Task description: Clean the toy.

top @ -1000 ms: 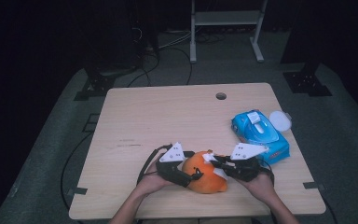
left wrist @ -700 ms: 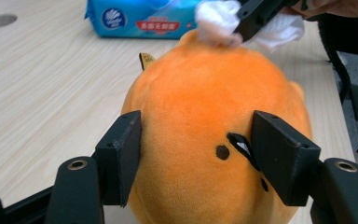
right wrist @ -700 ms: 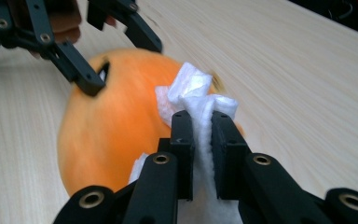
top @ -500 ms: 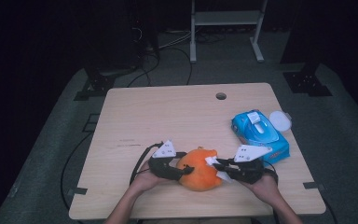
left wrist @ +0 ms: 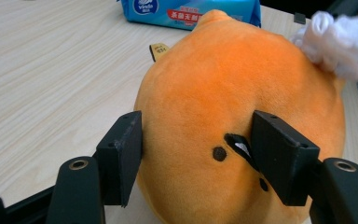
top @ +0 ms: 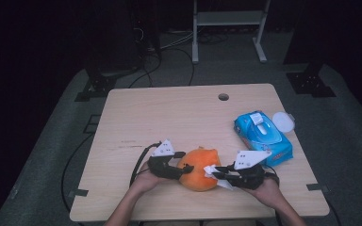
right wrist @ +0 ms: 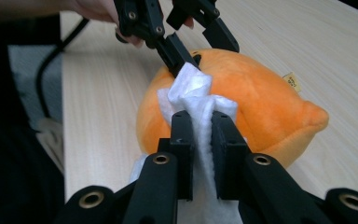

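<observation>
**Plush clamped by the left jaws, wipe held ready at its side**

High view: the orange plush toy (top: 199,168) is seen lying near the front edge of the tabletop (top: 169,117), between the two grippers. Compared with a second ago, the left gripper (top: 183,170) has been brought in lower against the plush's left flank, and its jaws have just been closing. The right gripper (top: 216,175) has hardly been shifted and is kept at the plush's right side. The blue wipes pack (top: 263,137) lies well behind and to the right of the plush.

Left gripper view: the two black jaws are pressed into the plush (left wrist: 242,107) on either side, so the toy is now gripped. The white wipe (left wrist: 342,44) is seen at its far upper edge.

Right gripper view: the jaws are closed tight on the crumpled wipe (right wrist: 198,100), whose bunched end touches the top of the plush (right wrist: 261,109).

With the toy now steadied, wiping of its surface is judged ready to begin.
</observation>
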`<state>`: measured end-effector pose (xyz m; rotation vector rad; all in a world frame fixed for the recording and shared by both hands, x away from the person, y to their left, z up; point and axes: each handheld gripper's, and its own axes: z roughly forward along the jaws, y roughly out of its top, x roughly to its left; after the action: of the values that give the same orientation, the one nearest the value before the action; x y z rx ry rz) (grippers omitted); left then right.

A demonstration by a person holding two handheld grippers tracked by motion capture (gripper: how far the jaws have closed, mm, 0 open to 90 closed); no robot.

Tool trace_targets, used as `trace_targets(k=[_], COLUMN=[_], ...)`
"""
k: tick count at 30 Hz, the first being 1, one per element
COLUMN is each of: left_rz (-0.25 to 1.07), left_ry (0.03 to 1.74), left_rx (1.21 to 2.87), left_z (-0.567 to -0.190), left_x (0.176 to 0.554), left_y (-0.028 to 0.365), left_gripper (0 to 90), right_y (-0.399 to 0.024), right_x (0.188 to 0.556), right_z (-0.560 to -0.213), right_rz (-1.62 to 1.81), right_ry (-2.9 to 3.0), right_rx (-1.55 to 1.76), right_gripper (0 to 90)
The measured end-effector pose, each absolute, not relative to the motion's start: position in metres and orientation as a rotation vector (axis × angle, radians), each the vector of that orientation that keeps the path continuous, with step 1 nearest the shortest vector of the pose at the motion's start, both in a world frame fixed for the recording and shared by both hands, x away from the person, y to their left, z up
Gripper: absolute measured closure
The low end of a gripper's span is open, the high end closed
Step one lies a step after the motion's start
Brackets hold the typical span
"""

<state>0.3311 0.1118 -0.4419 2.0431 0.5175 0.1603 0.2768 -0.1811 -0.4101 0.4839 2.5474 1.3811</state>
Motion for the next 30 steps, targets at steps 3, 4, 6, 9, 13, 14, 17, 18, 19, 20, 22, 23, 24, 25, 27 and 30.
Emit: trace_targets(k=[3,4,6,9,13,14,17,18,19,20,22,23,24,25,27,30], left_rz=[0.171,0.169,0.172,0.194,0.237,0.235,0.235,0.238,0.238,0.238,0.228,0.225,0.217,0.217,0.198,0.216], left_ry=[0.527,0.528,0.494,0.380,0.379,0.402,0.468,0.491,0.491,0.495,0.506,0.506,0.515,0.515,0.523,0.484], left_rx=[2.035,2.026,2.009,1.996,2.042,2.039,2.016,2.012,2.012,2.014,2.013,2.011,1.999,1.999,1.983,2.005], left_z=[-0.442,-0.441,-0.438,-0.432,-0.435,-0.436,-0.439,-0.439,-0.439,-0.439,-0.439,-0.439,-0.439,-0.439,-0.440,-0.440], left_x=[0.332,0.332,0.332,0.327,0.325,0.327,0.331,0.332,0.332,0.332,0.333,0.334,0.335,0.335,0.336,0.334], left_y=[0.112,0.111,0.111,0.108,0.102,0.102,0.101,0.100,0.100,0.101,0.103,0.105,0.106,0.106,0.105,0.097], left_gripper=[35.9,35.8,34.8,28.1,39.0,39.0,41.4,41.4,41.4,41.4,41.0,40.6,40.3,40.1,39.4,37.4], right_y=[-0.182,-0.184,-0.187,-0.190,-0.188,-0.185,-0.169,-0.155,-0.155,-0.151,-0.147,-0.154,-0.159,-0.165,-0.170,-0.164], right_x=[0.281,0.283,0.285,0.289,0.287,0.285,0.277,0.271,0.271,0.270,0.269,0.272,0.274,0.276,0.278,0.273], right_z=[-0.411,-0.412,-0.413,-0.416,-0.414,-0.413,-0.412,-0.414,-0.414,-0.415,-0.415,-0.413,-0.412,-0.413,-0.413,-0.416], right_rz=[1.367,1.354,1.346,1.310,1.313,1.312,1.347,1.326,1.326,1.318,1.283,1.281,1.275,1.269,1.272,1.276], right_ry=[2.521,2.505,2.495,2.461,2.450,2.450,2.478,2.507,2.507,2.523,2.522,2.510,2.496,2.485,2.481,2.501], right_rx=[0.521,0.544,0.567,0.609,0.607,0.582,0.509,0.451,0.451,0.422,0.392,0.423,0.450,0.477,0.499,0.472], right_gripper=[79.5,79.5,79.5,79.5,79.5,79.5,79.5,79.5,79.5,79.5,79.5,79.5,79.5,79.5,79.5,79.5])
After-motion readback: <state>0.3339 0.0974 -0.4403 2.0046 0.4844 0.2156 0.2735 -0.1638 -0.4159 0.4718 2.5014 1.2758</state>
